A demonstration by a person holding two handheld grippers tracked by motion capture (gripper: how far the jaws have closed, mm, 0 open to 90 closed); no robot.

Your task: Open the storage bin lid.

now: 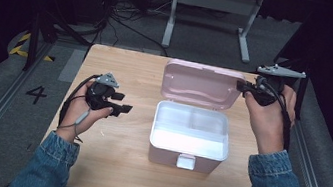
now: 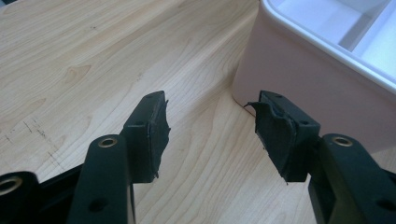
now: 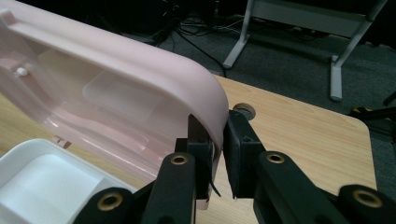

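A pink lunch box (image 1: pixel 188 142) stands open in the middle of the wooden table (image 1: pixel 113 161), its white inner tray (image 1: pixel 193 126) showing. Its lid (image 1: pixel 202 85) stands up at the back. My right gripper (image 1: pixel 243 87) is shut on the lid's right edge; in the right gripper view the rim of the lid (image 3: pixel 212 100) sits between the two jaws of the gripper (image 3: pixel 219 154). My left gripper (image 1: pixel 125 109) is open, held just above the table to the left of the box. In the left gripper view the box wall (image 2: pixel 308 79) is close ahead of the gripper (image 2: pixel 210 133), with nothing between the jaws.
A white latch (image 1: pixel 186 161) sits on the box's front wall. Behind the table a grey metal stand (image 1: pixel 213 10) rests on the floor among cables. A floor marking "4" (image 1: pixel 36 94) lies to the left. Rails run along both sides of the table.
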